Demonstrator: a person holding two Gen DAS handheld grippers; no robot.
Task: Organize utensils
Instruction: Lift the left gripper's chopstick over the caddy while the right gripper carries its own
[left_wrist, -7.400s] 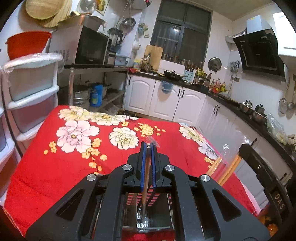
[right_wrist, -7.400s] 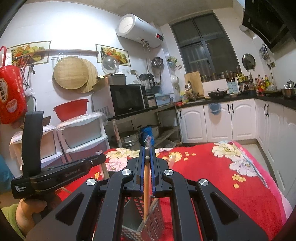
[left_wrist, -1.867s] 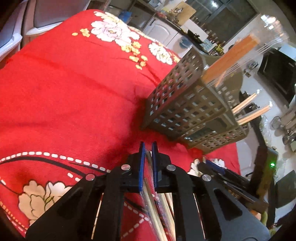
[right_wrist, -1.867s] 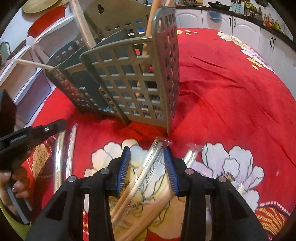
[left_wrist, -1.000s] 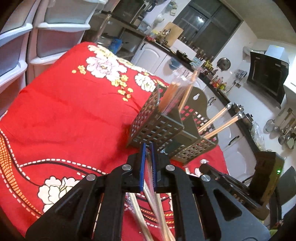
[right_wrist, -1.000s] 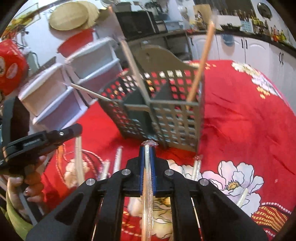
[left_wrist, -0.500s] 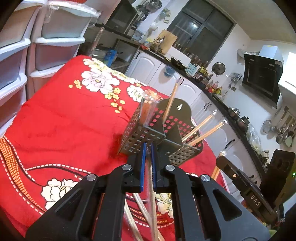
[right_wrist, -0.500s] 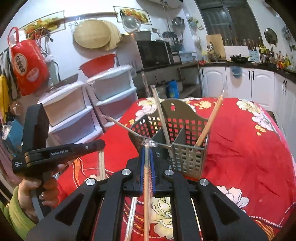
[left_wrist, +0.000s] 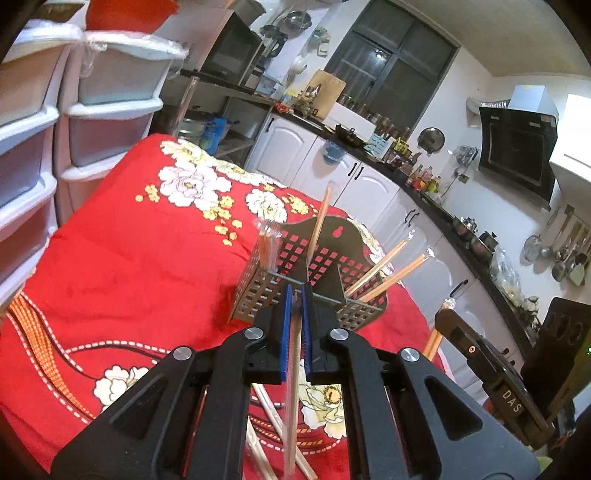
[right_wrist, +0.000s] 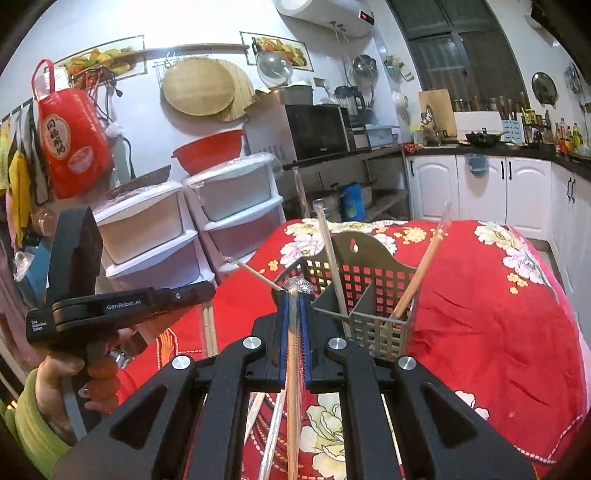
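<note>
Each hand-held gripper, left (left_wrist: 295, 295) and right (right_wrist: 294, 297), is clamped on wrapped chopsticks (right_wrist: 293, 354). The holder (right_wrist: 369, 291) stands just beyond; tip each pair upright before lowering it into a compartment.

The lower end of the wrapped chopstick pair (right_wrist: 293, 387) clamped in the right gripper (right_wrist: 294, 295) is cut off at the bottom edge. The loose chopsticks (left_wrist: 266, 410) on the tablecloth (left_wrist: 140, 258) are largely hidden behind the left gripper (left_wrist: 295, 295).
</note>
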